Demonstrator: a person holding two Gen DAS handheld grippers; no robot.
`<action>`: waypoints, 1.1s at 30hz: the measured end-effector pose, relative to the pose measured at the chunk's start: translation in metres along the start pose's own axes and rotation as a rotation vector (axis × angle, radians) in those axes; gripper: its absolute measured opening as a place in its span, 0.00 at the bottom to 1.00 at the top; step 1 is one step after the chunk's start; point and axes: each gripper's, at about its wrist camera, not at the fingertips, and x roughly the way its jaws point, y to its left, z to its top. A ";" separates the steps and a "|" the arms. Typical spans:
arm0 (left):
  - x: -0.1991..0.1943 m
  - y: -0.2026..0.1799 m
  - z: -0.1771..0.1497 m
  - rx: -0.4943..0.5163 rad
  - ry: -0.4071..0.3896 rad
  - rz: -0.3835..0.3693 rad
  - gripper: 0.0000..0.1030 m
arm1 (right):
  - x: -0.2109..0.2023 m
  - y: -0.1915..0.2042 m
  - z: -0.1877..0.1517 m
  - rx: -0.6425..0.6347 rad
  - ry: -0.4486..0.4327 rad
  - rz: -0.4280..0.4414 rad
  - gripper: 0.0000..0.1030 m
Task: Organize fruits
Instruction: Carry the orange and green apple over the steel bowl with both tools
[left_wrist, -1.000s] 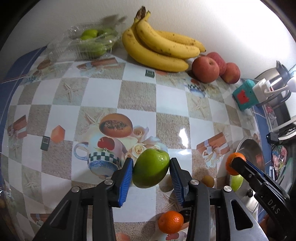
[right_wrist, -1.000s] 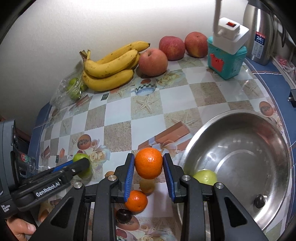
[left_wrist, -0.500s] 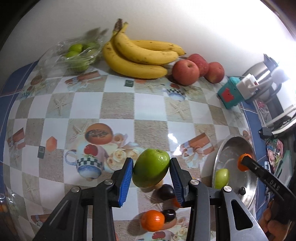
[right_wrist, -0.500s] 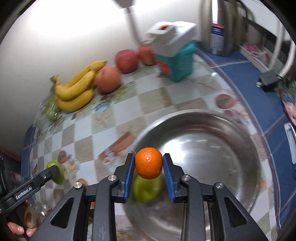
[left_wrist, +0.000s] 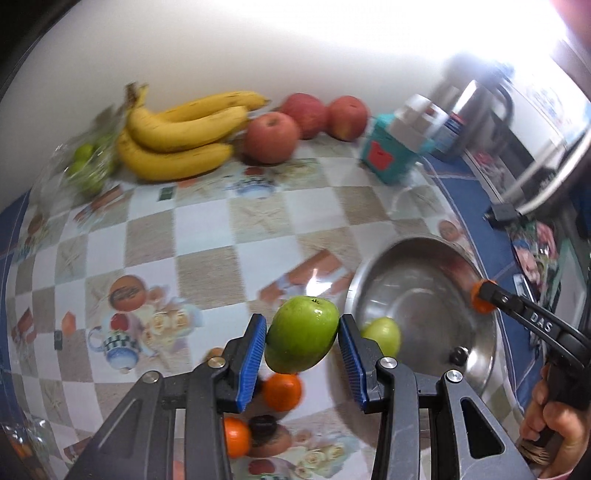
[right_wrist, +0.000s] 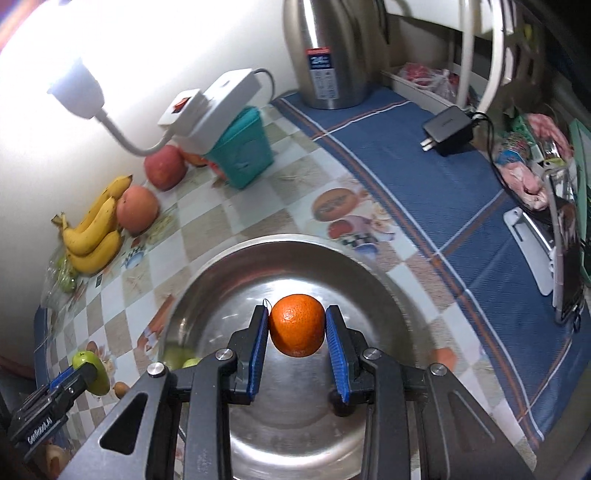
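We've got the orange (right_wrist: 297, 325) clenched in our right gripper (right_wrist: 297, 328) above the steel bowl (right_wrist: 376, 291), and the left gripper (left_wrist: 302, 341) grasps the green apple (left_wrist: 302, 339) at the bowl's nine o'clock rim. A high release could bounce either fruit out, or onto the green fruit (left_wrist: 382, 334) inside.

A lamp (right_wrist: 75, 88) at upper left of the right wrist view burns out the wall (right_wrist: 33, 147) around it to pure white. In the left wrist view the same glare floods the upper right, washing out the kettle (left_wrist: 476, 110). That view is smeared by motion blur: bananas (left_wrist: 177, 136), apples (left_wrist: 273, 136) and desk (left_wrist: 207, 236) pattern are soft. The bowl (right_wrist: 373, 295) shows bright reflections. Both views bend strongly at the edges, with dark corners. The right view is sharper.
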 end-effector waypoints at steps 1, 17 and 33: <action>0.001 -0.009 0.000 0.020 0.003 -0.002 0.42 | -0.001 -0.002 0.000 0.004 0.000 -0.002 0.32; 0.027 -0.096 -0.017 0.204 0.087 -0.007 0.42 | -0.013 -0.028 -0.005 0.043 -0.011 -0.001 0.32; 0.058 -0.120 -0.037 0.258 0.190 -0.025 0.36 | 0.024 -0.042 -0.019 0.060 0.094 -0.058 0.32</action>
